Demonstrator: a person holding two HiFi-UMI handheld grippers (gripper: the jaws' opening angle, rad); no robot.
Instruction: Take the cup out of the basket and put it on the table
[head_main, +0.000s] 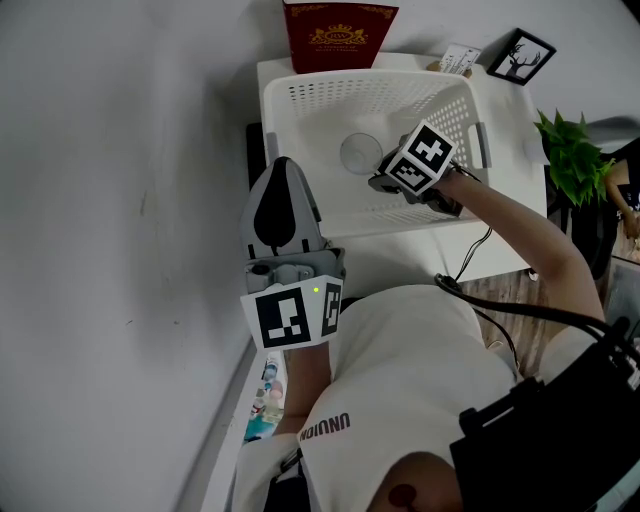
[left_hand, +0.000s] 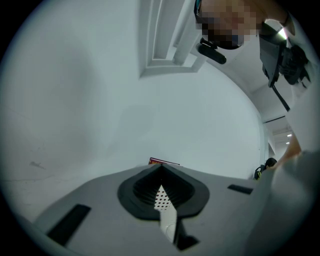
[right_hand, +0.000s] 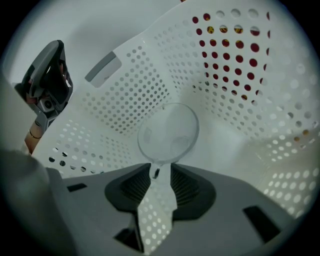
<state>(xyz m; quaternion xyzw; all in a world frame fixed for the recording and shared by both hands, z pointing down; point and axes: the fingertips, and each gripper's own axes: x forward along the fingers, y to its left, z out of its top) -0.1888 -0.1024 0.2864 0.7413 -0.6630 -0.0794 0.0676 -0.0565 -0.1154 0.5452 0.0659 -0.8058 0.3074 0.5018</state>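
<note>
A clear cup (head_main: 360, 153) lies inside the white perforated basket (head_main: 300, 90) on the table (head_main: 500, 262). My right gripper (head_main: 378, 176) reaches down into the basket right beside the cup. In the right gripper view the cup (right_hand: 168, 132) faces me mouth-on, and its lower rim sits in the narrow gap of the right gripper (right_hand: 159, 171); the pads do not visibly press on it. My left gripper (head_main: 283, 165) is held level outside the basket's near left corner. Its tips meet in the left gripper view (left_hand: 160, 170), with nothing between them.
A red box (head_main: 340, 35) stands behind the basket against the wall. A small framed picture (head_main: 521, 56) and a green plant (head_main: 575, 155) are at the right. The basket wall (right_hand: 130, 90) rises all around the right gripper. The left gripper (right_hand: 47, 80) shows beyond the basket's rim.
</note>
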